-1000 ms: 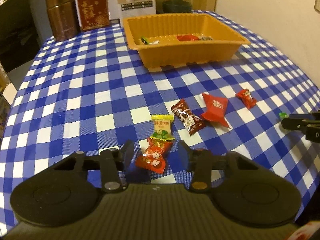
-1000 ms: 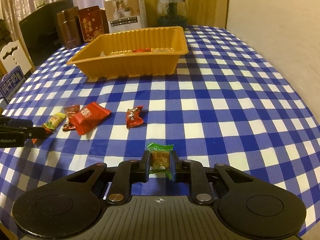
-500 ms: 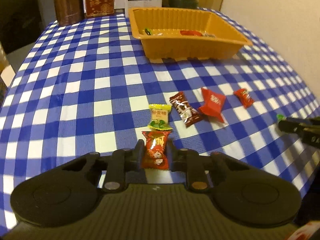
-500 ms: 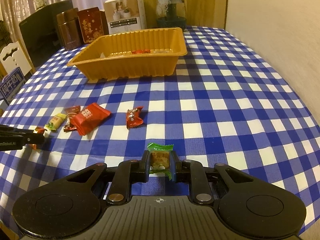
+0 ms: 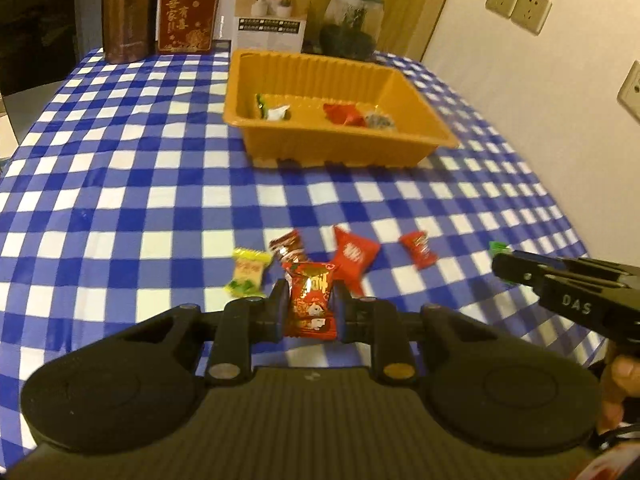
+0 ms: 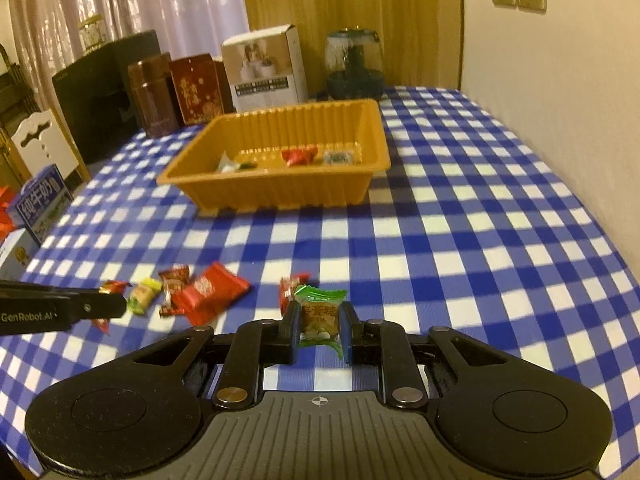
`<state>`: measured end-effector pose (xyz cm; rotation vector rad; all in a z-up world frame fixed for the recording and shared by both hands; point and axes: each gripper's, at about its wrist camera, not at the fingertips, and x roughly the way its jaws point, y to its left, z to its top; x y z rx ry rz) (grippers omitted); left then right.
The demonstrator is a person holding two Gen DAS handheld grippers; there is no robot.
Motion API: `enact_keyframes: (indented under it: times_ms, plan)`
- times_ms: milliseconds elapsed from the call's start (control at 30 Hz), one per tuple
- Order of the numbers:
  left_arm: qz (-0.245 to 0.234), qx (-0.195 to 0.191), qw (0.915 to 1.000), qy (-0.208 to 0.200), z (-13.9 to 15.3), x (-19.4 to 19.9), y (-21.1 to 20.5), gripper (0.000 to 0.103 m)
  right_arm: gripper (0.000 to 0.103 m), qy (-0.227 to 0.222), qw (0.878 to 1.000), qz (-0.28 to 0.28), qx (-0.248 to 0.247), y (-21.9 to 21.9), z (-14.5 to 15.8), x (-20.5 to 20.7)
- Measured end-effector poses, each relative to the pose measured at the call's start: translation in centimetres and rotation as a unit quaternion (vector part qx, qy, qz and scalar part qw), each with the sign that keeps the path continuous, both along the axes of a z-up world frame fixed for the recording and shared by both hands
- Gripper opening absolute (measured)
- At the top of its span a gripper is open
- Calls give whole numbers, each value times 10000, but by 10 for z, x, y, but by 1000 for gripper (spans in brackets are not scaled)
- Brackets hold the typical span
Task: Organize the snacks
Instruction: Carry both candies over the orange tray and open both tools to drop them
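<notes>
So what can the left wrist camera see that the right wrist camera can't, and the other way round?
Only the left wrist view shows the red candy face-on, clamped in the left gripper, and a wall socket low on the right.

Only the right wrist view shows the front of the green-wrapped candy clamped in the right gripper, the curtain, and a blue milk carton off the table's left edge.

Both show the orange tray with a few snacks in it, loose candies on the checked tablecloth, and the boxes and jar behind.
</notes>
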<state>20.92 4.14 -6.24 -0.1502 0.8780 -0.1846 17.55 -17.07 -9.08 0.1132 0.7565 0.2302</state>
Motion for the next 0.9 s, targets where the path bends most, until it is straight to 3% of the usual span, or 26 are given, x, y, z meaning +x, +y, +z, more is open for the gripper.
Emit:
enact_keyframes:
  times_ms: [400,900]
  plan:
    - [-124,-123,9992,-357,36,29,-18,20,20,-185,9996,-4,221,-3,27,37]
    - [-86,-61,9971,-760,64,107,-22,20,20,-380,9985,103,389,1,60,123]
